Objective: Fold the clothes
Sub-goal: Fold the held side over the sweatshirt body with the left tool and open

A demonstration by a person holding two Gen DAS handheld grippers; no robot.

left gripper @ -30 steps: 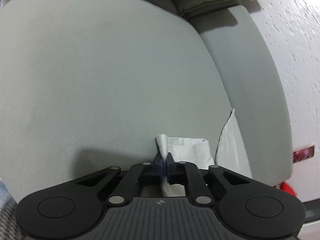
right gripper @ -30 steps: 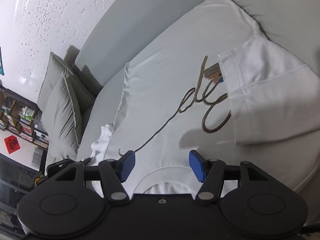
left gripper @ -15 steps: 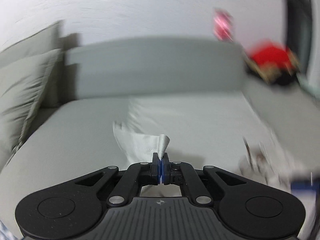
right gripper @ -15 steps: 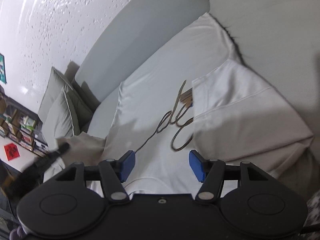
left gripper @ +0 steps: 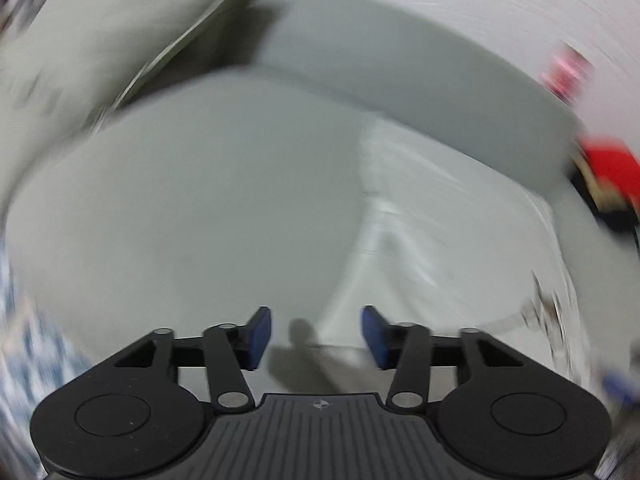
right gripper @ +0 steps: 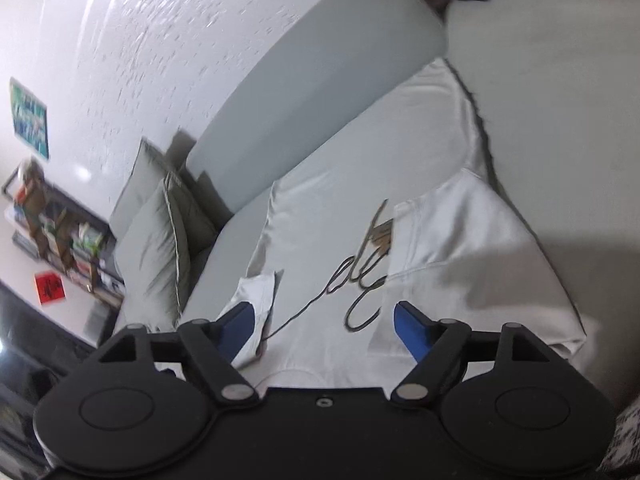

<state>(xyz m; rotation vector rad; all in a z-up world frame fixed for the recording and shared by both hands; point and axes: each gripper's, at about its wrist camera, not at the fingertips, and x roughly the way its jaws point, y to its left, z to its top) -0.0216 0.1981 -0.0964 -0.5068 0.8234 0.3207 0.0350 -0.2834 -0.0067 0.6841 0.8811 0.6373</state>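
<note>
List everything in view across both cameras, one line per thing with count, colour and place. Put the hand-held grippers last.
T-shirt: one, white with dark script lettering, spread flat on the sofa seat, both sleeves folded inward.
Sofa: one, light grey, under and behind the T-shirt.
Cushions: two, grey-green, leaning at the sofa's far end.
Wall: one, white, textured, behind the sofa.
Poster: one, teal, on the wall.
Shelf: one, dark, holding books, below the poster.
Red paper: one, below the shelf.
Left hand-held gripper: one, black with blue pads, jaws just opened, nothing between them.
Right hand-held gripper: one, black with blue pads, open over the T-shirt's collar end.
</note>
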